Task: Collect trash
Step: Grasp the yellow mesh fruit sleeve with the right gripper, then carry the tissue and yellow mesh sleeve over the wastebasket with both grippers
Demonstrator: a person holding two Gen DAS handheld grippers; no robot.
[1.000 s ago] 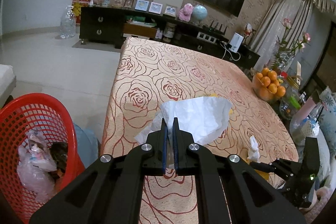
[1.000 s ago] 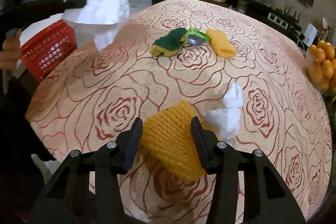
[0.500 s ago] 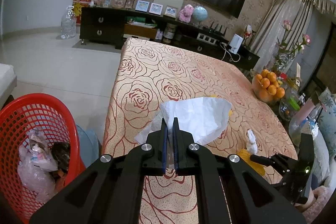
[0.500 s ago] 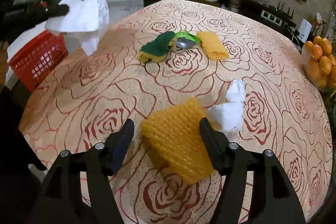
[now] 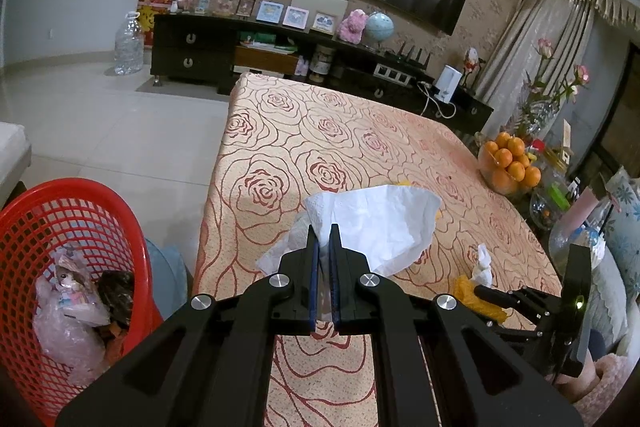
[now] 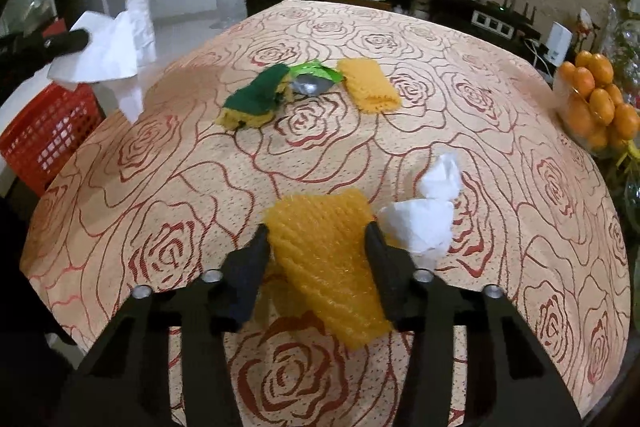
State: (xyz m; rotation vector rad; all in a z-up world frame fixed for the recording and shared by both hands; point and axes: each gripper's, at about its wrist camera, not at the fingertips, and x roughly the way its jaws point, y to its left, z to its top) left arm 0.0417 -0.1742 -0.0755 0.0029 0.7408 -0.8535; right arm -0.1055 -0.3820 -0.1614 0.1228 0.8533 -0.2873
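My left gripper (image 5: 324,233) is shut on a white tissue (image 5: 376,223) and holds it in the air above the table's near left edge; it also shows in the right wrist view (image 6: 108,55). A red mesh trash basket (image 5: 60,211) with bagged trash stands on the floor to its left. My right gripper (image 6: 316,239) is open, its jaws on either side of a yellow foam net (image 6: 328,251) that lies on the rose-patterned tablecloth (image 6: 192,163). A crumpled white tissue (image 6: 424,211) lies just right of the net.
Farther back on the table lie a green and yellow sponge (image 6: 252,99), a green foil wrapper (image 6: 314,79) and a second yellow foam net (image 6: 368,91). A bowl of oranges (image 6: 596,103) stands at the right edge. The basket shows at left (image 6: 44,131).
My right gripper has opened wider around the yellow foam net and drawn back a little. My left gripper keeps the tissue, shifted slightly toward the basket side.
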